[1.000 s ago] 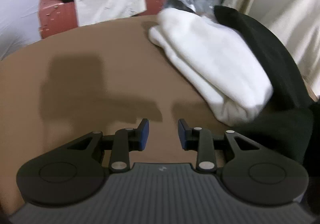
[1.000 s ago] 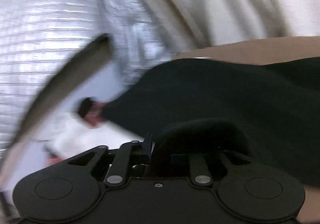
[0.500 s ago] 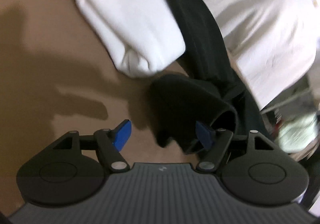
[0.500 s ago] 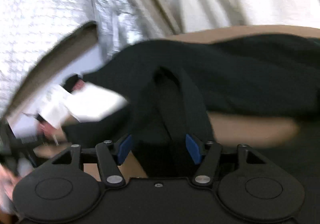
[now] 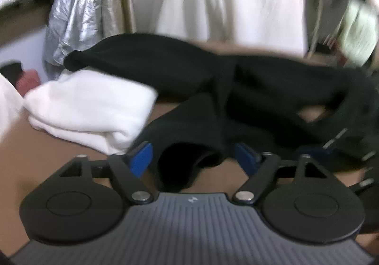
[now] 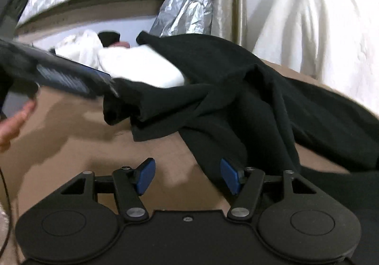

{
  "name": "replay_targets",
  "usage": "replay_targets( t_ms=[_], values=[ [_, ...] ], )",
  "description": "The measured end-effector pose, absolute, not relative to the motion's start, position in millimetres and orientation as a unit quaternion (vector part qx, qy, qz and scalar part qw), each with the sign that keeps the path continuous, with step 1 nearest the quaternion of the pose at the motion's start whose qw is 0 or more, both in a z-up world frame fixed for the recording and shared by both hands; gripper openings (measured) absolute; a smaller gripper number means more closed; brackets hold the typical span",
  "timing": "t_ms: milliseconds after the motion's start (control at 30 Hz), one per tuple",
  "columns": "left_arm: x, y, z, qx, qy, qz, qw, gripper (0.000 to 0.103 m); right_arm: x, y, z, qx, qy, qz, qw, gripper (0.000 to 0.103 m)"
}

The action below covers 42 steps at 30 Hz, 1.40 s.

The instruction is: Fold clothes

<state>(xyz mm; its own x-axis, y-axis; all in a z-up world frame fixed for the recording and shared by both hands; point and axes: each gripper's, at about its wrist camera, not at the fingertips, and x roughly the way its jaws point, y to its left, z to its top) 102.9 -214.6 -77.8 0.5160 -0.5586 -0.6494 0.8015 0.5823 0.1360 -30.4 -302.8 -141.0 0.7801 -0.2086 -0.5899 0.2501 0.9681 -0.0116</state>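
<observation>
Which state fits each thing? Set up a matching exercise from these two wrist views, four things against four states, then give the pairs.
Things:
1. white garment
2. black garment
3. left gripper
4. right gripper

States:
A. open, bare brown table between the fingers
B. folded
C. open, a black cuff between the fingers
D. crumpled, spread across the table

Pairs: 1-B, 2-D, 3-C, 4-A

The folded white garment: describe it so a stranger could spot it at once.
On the brown table, look toward its far left side. The folded white garment lies there as a neat thick stack, beside the black garment, which is spread out and crumpled.
</observation>
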Motion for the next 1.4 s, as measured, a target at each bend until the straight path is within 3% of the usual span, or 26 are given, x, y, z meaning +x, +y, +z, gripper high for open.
replay_targets(
  t_ms=[67,167,233,267,333,400,700,867,967,1000,1100,1167,1300,1367,1400],
  values=[
    [100,-237,-100,0.304,0.269,-0.374,0.834,0.088,-29,-301,-142,0.026,0.316,-0.128,0.940,0.067],
    [105,-263,-124,0.348,0.285,-0.356,0.819,0.085,-27,-302,-146,0.023,0.327,-0.129,0.936,0.067],
    [106,-275,-134,0.367,0.290,-0.345,0.814,0.045,-26,-304,-154,0.014,0.335,-0.137,0.932,0.067],
    [106,-277,-135,0.370,0.289,-0.339,0.815,0.042,-29,-305,-156,0.011,0.337,-0.142,0.931,0.067],
    [109,-271,-124,0.347,0.289,-0.332,0.828,0.025,-35,-309,-160,0.008,0.340,-0.144,0.929,0.067],
    [114,-262,-111,0.315,0.289,-0.323,0.844,0.021,-44,-313,-163,0.010,0.340,-0.141,0.930,0.067],
    [96,-190,-30,0.166,0.188,-0.295,0.922,0.019,-70,-312,-151,0.017,0.313,-0.079,0.946,0.069],
    [84,-129,27,0.074,0.098,-0.202,0.972,0.018,-81,-295,-142,-0.044,0.313,-0.056,0.947,0.070],
    [117,-81,35,-0.044,0.173,-0.182,0.967,0.018,-94,-292,-138,-0.062,0.298,-0.037,0.952,0.075],
    [133,-69,27,-0.087,0.219,-0.174,0.956,0.019,-99,-291,-136,-0.065,0.291,-0.028,0.954,0.082],
    [176,-63,-35,-0.059,0.381,-0.073,0.920,0.018,-103,-296,-139,-0.037,0.319,-0.021,0.947,0.085],
    [187,-64,-75,0.014,0.439,-0.004,0.898,0.018,-105,-295,-148,-0.047,0.348,-0.027,0.936,0.085],
    [187,-40,-78,0.013,0.448,-0.001,0.894,0.020,-107,-295,-163,-0.079,0.387,-0.045,0.918,0.085],
    [187,-35,-69,-0.042,0.436,-0.029,0.898,0.034,-108,-297,-168,-0.087,0.391,-0.050,0.915,0.084],
    [186,-33,-64,-0.072,0.429,-0.044,0.899,0.047,-108,-299,-170,-0.086,0.386,-0.045,0.917,0.082]
  ],
)
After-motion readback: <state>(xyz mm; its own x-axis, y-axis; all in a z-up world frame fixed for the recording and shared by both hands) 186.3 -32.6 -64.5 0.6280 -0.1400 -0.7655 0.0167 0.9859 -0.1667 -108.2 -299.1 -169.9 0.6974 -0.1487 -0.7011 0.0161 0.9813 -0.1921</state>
